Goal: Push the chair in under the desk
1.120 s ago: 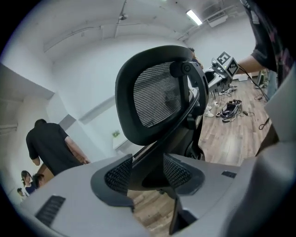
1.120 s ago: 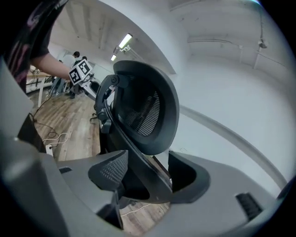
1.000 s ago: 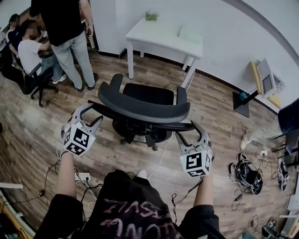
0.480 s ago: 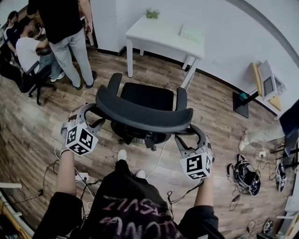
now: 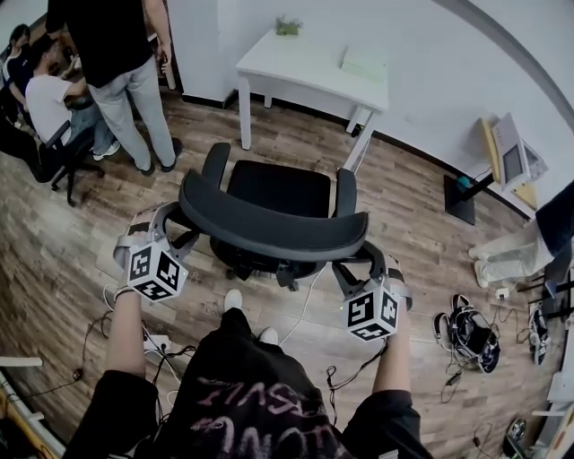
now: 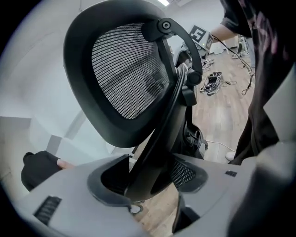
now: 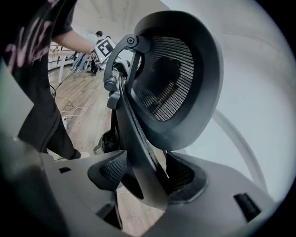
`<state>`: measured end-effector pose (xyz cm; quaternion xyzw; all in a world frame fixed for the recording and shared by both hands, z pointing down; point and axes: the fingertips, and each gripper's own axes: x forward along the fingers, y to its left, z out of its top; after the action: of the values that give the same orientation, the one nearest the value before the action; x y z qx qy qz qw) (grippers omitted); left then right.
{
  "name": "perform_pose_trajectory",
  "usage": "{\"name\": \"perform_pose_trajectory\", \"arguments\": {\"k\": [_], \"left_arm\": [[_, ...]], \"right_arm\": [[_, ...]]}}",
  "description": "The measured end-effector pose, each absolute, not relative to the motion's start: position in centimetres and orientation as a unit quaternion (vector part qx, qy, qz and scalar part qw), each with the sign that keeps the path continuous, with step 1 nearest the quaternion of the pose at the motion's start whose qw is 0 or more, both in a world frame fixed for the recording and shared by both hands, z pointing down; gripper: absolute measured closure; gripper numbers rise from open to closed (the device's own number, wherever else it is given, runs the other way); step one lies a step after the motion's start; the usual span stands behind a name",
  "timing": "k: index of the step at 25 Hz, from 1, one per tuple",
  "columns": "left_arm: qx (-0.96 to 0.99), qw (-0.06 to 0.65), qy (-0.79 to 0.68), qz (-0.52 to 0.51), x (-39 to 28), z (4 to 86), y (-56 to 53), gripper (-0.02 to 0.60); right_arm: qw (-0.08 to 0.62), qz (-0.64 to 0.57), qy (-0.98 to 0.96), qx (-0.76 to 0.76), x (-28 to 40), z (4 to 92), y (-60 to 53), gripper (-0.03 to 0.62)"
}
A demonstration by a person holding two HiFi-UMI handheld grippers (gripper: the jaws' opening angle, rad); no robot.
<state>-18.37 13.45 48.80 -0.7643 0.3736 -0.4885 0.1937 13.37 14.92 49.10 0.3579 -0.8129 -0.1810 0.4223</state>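
A black office chair (image 5: 278,190) stands on the wood floor, its seat toward the white desk (image 5: 305,67) and its curved mesh backrest (image 5: 269,229) toward me. My left gripper (image 5: 178,224) is at the backrest's left end, jaws spread wide. In the left gripper view the backrest (image 6: 125,74) has its frame edge between the jaws of the left gripper (image 6: 150,173). My right gripper (image 5: 360,258) is at the right end. The right gripper view shows the backrest (image 7: 175,74) with its edge inside the spread jaws of the right gripper (image 7: 145,173).
A standing person (image 5: 117,54) and a seated person (image 5: 45,99) are at the far left. Cables (image 5: 152,341) lie on the floor by my feet. A bundle of gear (image 5: 466,314) and a monitor stand (image 5: 507,161) are at the right. The desk holds a small plant (image 5: 288,27).
Both grippers have moved forward onto the ends of the backrest. The chair has shifted a little toward the desk, and I have stepped after it.
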Motion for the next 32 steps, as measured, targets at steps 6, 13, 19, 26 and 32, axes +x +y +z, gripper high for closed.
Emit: {"name": "perform_pose_trajectory", "arguments": {"k": [6,13,19,26,32], "left_arm": [[-0.762,0.202,0.362,-0.498,-18.2,48.8,13.2,0.314],[-0.765,0.208,0.354,-0.497,-18.0,49.2,13.1,0.319],[-0.763,0.212,0.355,-0.497,-18.1,49.1,12.1,0.319],[-0.765,0.214,0.351,-0.497,-19.2,49.1,9.1,0.319],[-0.769,0.217,0.344,-0.493,-19.9,49.1,5.7,0.319]], "right_arm": [[0.447,-0.173,-0.809,0.34,13.4,49.3,14.6,0.327],[0.454,-0.166,-0.807,0.34,13.5,49.7,14.6,0.327],[0.453,-0.166,-0.805,0.345,13.4,49.6,13.7,0.326],[0.457,-0.161,-0.803,0.348,12.3,49.7,11.2,0.327],[0.458,-0.157,-0.802,0.35,11.6,49.6,8.2,0.326]]}}
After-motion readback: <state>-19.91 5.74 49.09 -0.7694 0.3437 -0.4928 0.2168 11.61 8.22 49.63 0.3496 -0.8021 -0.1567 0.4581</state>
